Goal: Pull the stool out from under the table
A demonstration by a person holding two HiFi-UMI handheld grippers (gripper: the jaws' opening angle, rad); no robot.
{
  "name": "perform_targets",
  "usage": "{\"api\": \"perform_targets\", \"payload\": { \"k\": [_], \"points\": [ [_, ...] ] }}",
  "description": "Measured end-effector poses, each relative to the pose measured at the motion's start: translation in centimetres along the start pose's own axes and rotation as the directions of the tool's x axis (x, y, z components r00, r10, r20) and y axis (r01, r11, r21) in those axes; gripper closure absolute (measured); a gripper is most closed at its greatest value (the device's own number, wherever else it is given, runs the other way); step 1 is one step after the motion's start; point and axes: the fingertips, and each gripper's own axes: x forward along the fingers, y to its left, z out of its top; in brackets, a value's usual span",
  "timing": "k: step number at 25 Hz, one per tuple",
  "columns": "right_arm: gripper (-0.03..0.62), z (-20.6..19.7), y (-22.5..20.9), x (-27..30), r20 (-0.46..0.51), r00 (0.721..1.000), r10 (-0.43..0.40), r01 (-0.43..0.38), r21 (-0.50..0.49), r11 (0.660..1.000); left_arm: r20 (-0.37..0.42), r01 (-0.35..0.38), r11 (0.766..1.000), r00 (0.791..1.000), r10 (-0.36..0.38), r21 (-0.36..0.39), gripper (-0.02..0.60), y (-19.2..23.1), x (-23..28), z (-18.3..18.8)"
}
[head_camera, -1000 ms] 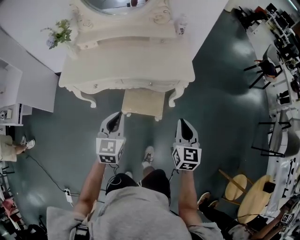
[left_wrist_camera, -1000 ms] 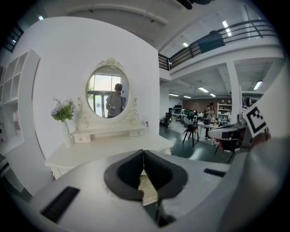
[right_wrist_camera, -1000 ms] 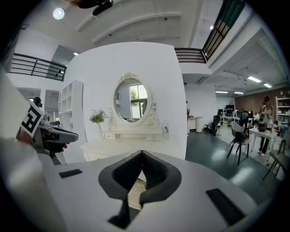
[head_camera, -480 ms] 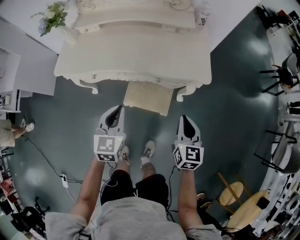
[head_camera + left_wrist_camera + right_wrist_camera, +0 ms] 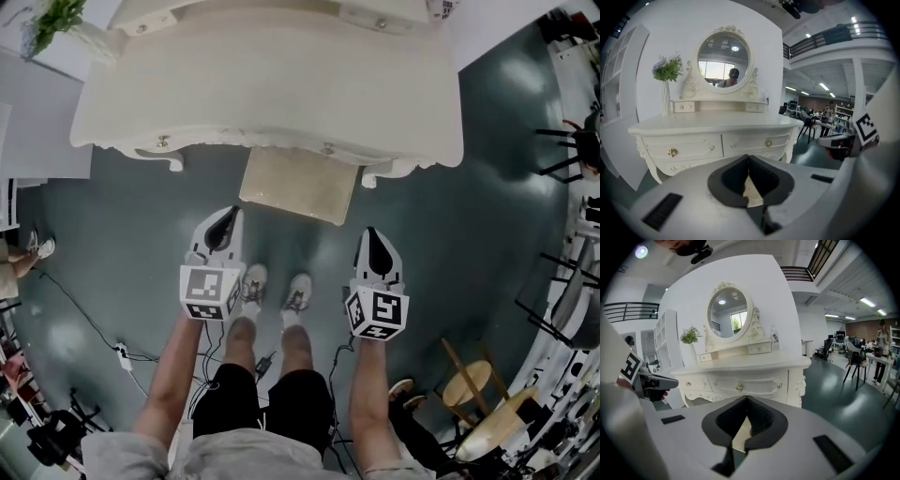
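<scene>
The dark green floor (image 5: 450,187) carries the cream table (image 5: 272,84) at twelve o'clock. The stool (image 5: 300,185) stands with its far end under the table's front edge, and a power strip (image 5: 122,354) with cables lies at eight o'clock. On the table stand an oval mirror (image 5: 724,58) and, toward eleven o'clock, a vase of flowers (image 5: 666,98).

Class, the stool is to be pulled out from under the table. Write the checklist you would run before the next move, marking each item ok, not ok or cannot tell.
1. Stool in view, partly under the table: ok.
2. Left gripper open to grasp: not ok, fingers shut, empty.
3. Right gripper open: not ok, shut, empty.
4. Grippers at the stool: not ok, both short of it.
5. Floor between stool and shoes bare: ok.
6. Stool free to slide: cannot tell.
</scene>
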Motion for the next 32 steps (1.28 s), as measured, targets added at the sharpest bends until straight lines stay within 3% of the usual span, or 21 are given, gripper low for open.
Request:
{"api": "perform_targets", "payload": {
  "k": [5, 20, 28, 30, 32],
  "points": [
    [0.582, -5.5, -1.5, 4.8, -0.039, 0.999, -0.012, 0.013, 0.017, 1.0, -0.044, 0.005, 1.0, 0.999, -0.005, -0.016, 0.577, 1.7, 5.6, -5.2],
    [0.582, -18.4, -4.2, 11.0, -0.128, 0.991, -0.037, 0.041, 0.023, 0.999, -0.102, 0.084, 0.996, 0.991, -0.083, -0.002, 0.577, 1.6, 13.4, -17.2],
    [0.575, -21.7, -4.9, 14.4, -0.194, 0.981, 0.017, 0.005, 0.113, 0.994, -0.116, 0.144, 0.975, 0.98, -0.165, -0.169, 0.55, 2.5, 17.0, -19.6],
    [0.466, -22.3, -5.3, 15.6, -0.21, 0.976, 0.049, -0.014, 0.164, 0.986, -0.14, 0.149, 0.966, 0.974, -0.181, -0.212, 0.506, 3.1, 18.1, -20.4],
    [0.408, -22.8, -5.8, 16.5, -0.223, 0.972, 0.076, -0.027, 0.217, 0.976, -0.179, 0.161, 0.958, 0.962, -0.206, -0.239, 0.456, 3.6, 19.0, -21.6]
  ]
}}
